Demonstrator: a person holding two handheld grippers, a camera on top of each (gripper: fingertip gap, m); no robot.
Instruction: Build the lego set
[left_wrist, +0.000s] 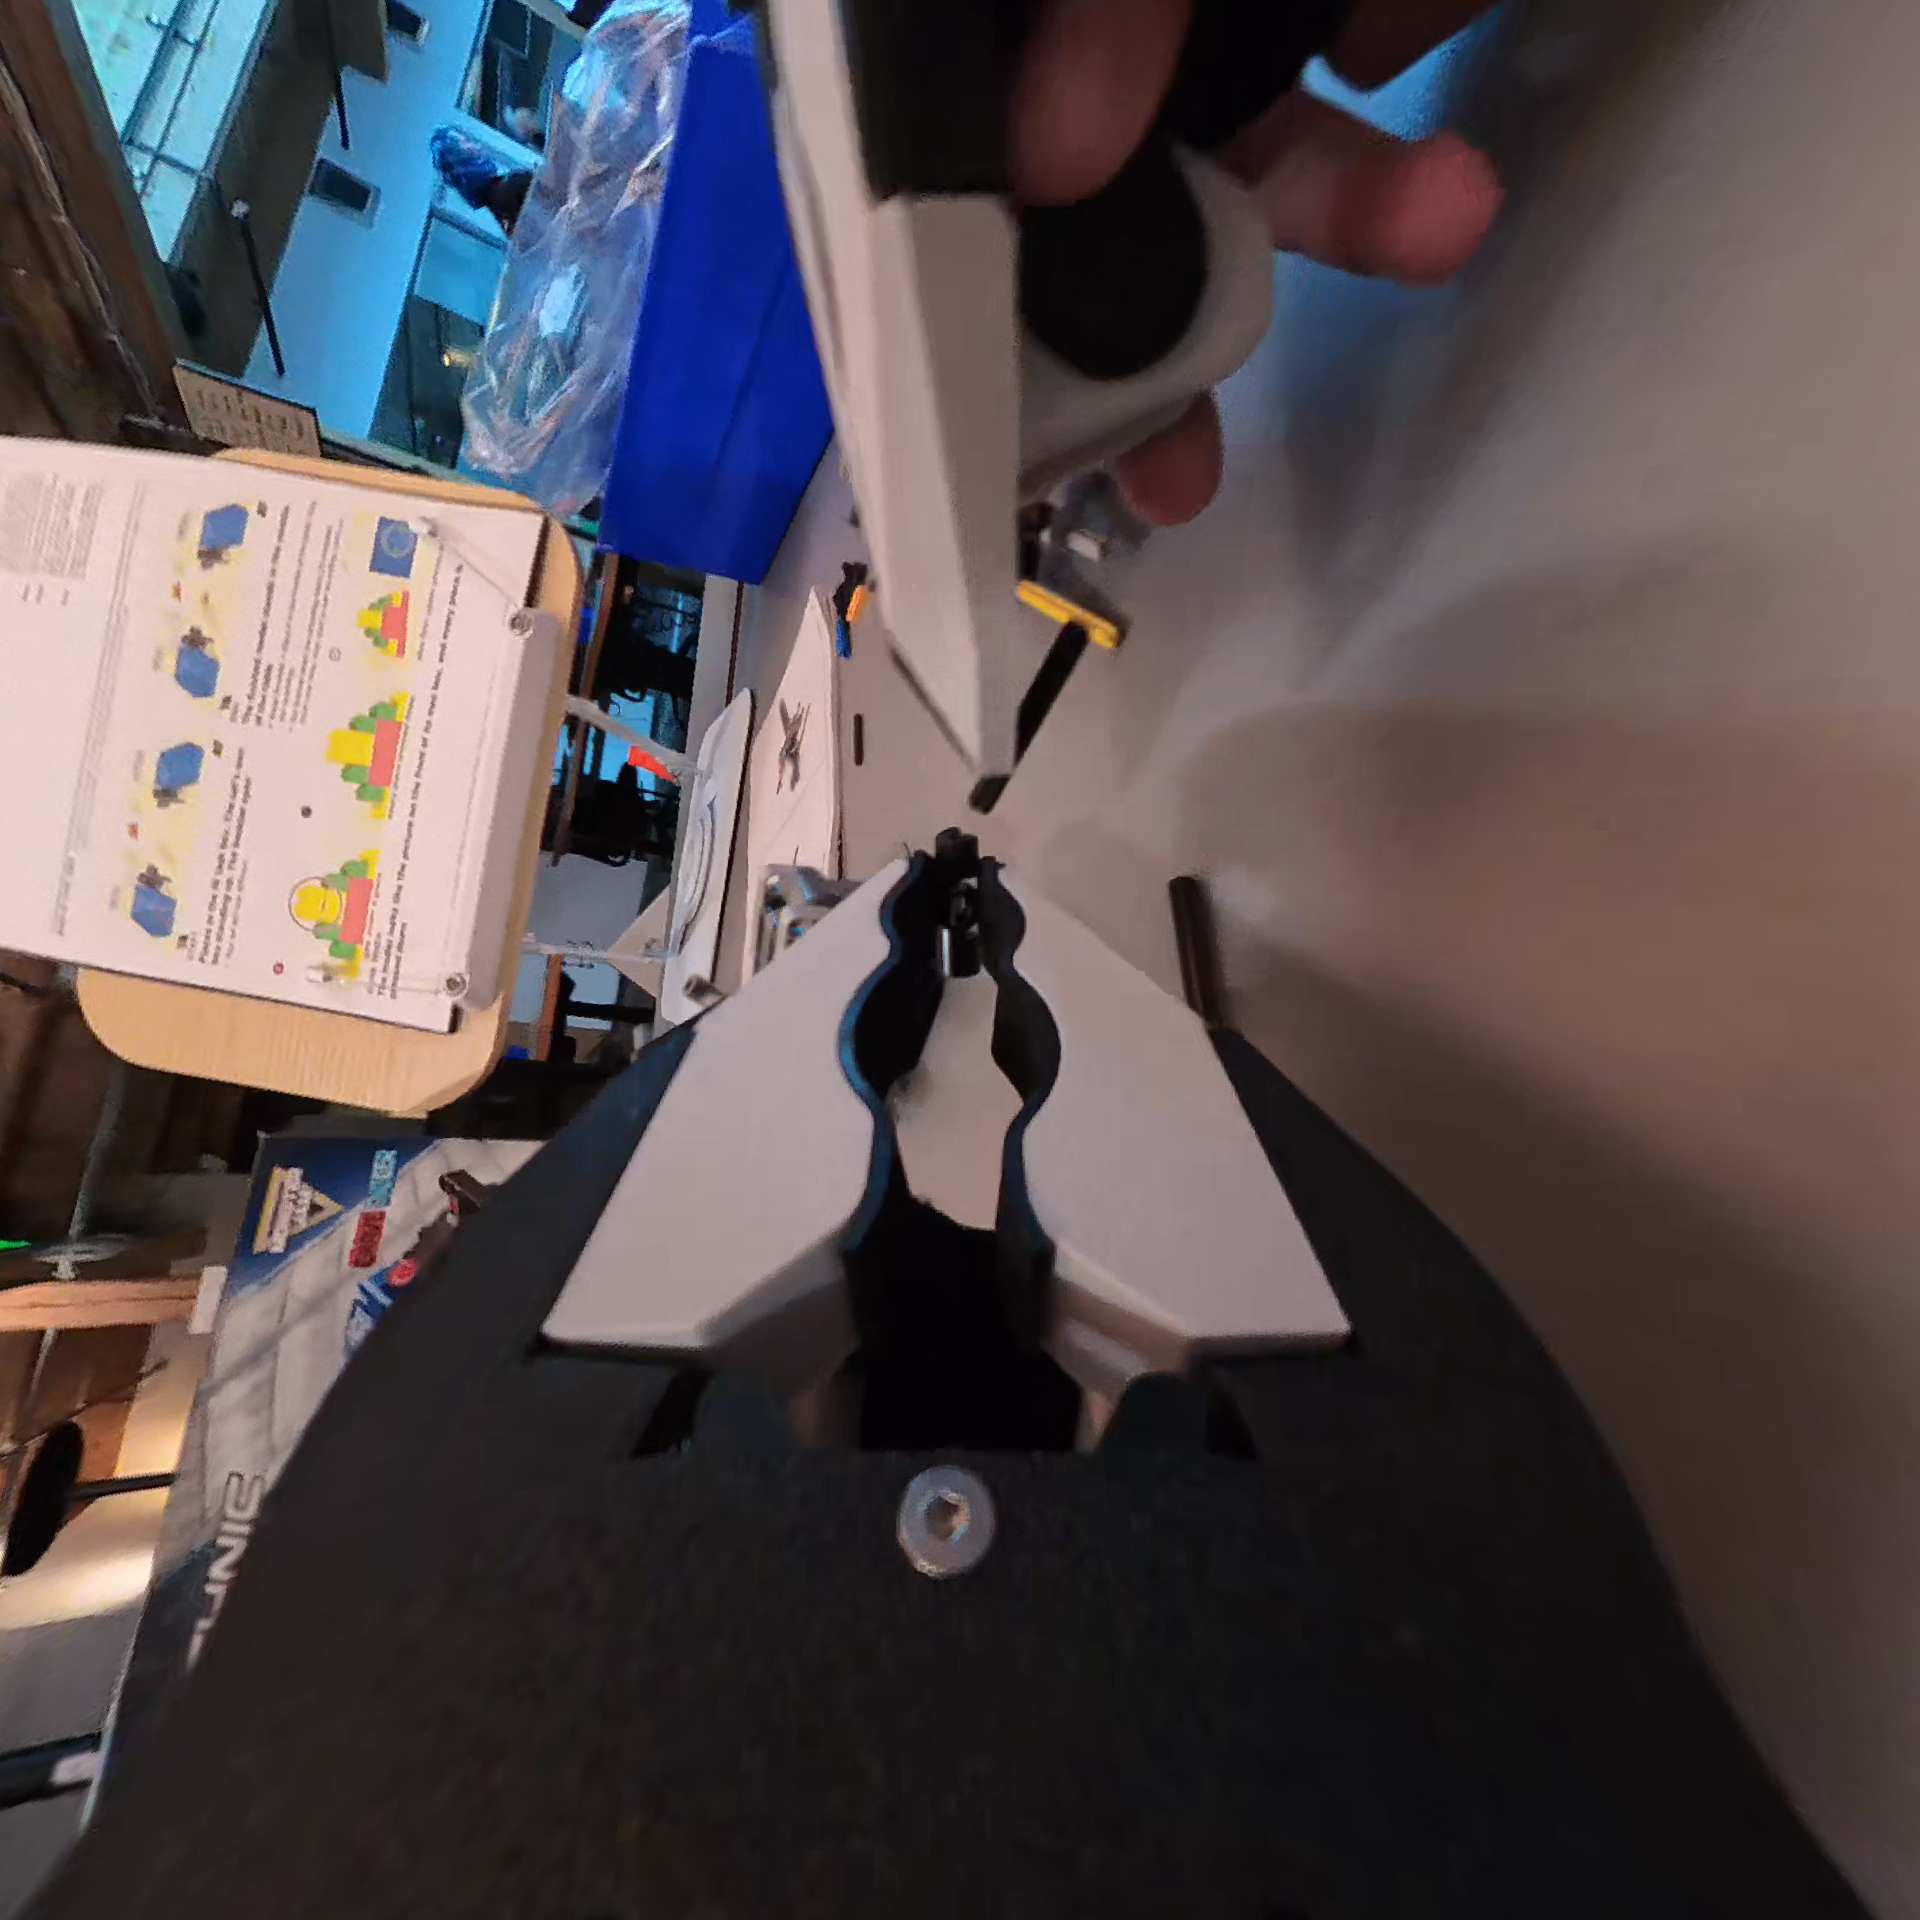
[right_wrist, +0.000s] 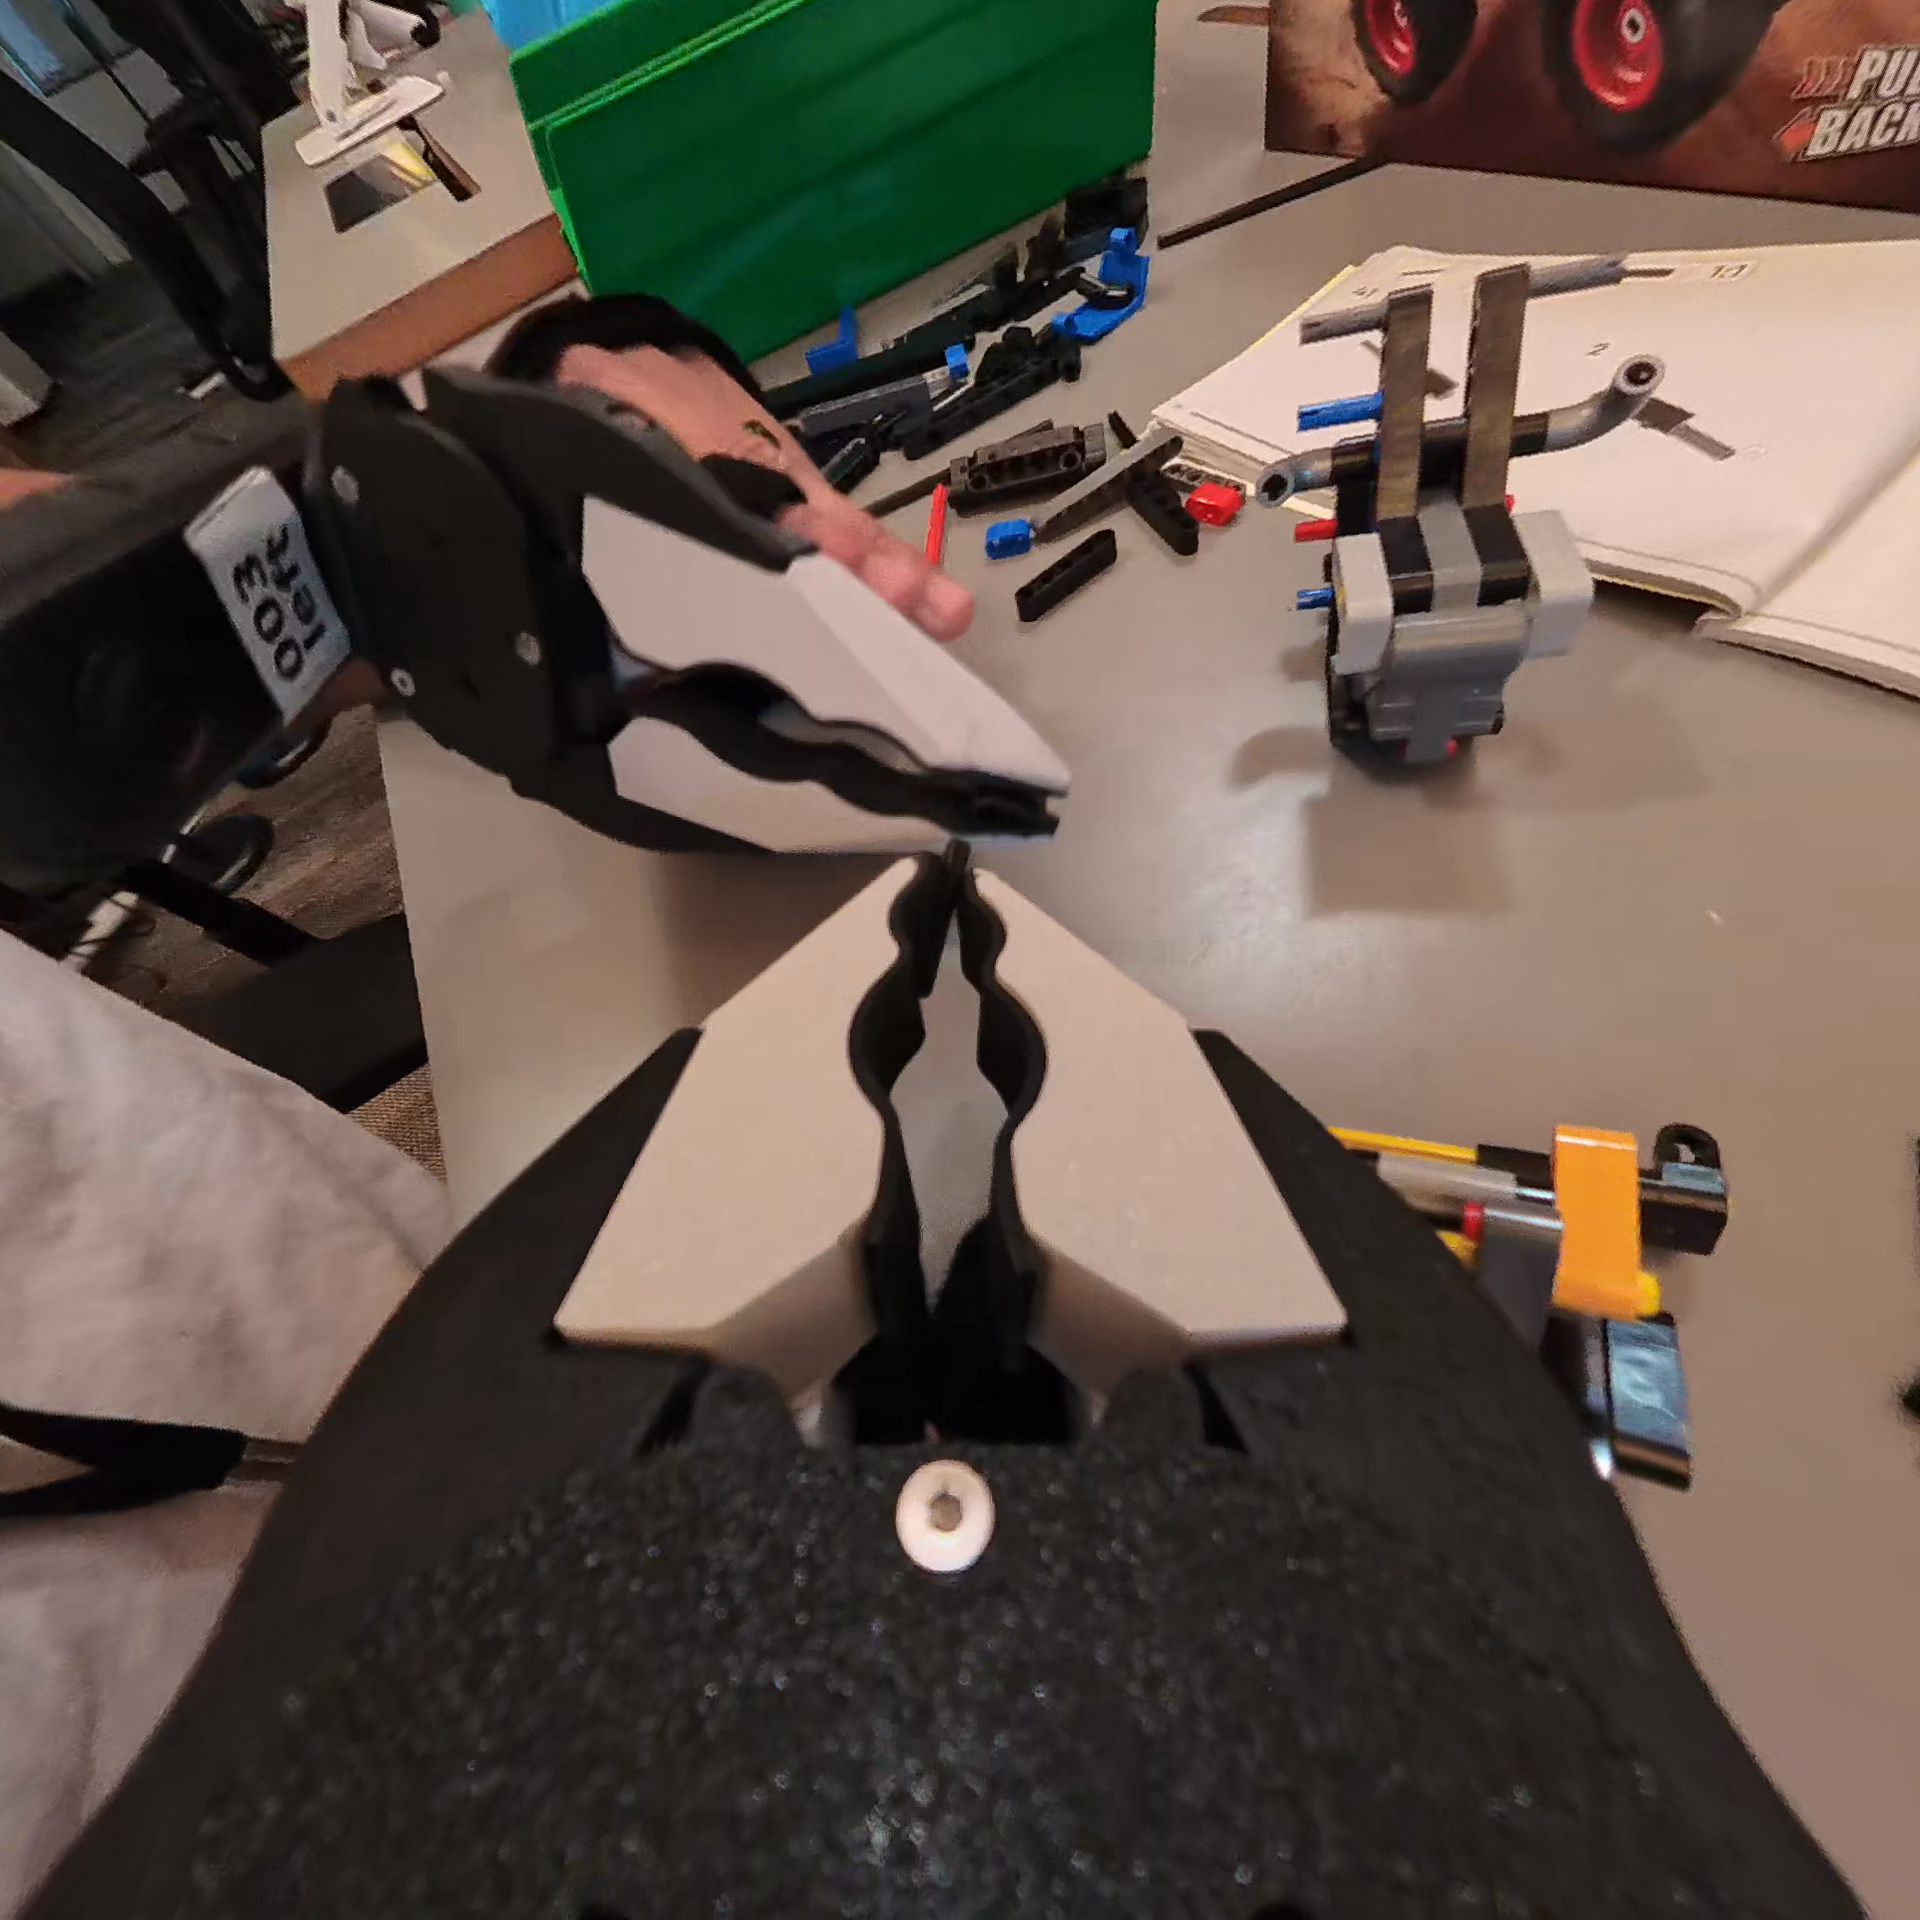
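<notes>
The two grippers meet tip to tip above the grey table (right_wrist: 1195, 935). The left gripper (left_wrist: 954, 868) has its jaws pinched nearly together on a small black piece (left_wrist: 958, 914) that pokes out past its tips. The right gripper (right_wrist: 951, 868) is likewise closed on a thin black pin (right_wrist: 952, 860), and that pin's end sits just beside the left gripper's tips, which reach in from the left (right_wrist: 1013, 810). Whether the two black bits are actually touching, I cannot tell.

Farther back to the right, the half-built grey and black model (right_wrist: 1444, 623) stands upright, well apart from both grippers, by the open instruction booklet (right_wrist: 1766, 468). Loose black, blue and red parts (right_wrist: 1039, 416) lie scattered beyond. The left wrist view is tipped sideways and smeared, so the shape of the held piece is hard to read.
</notes>
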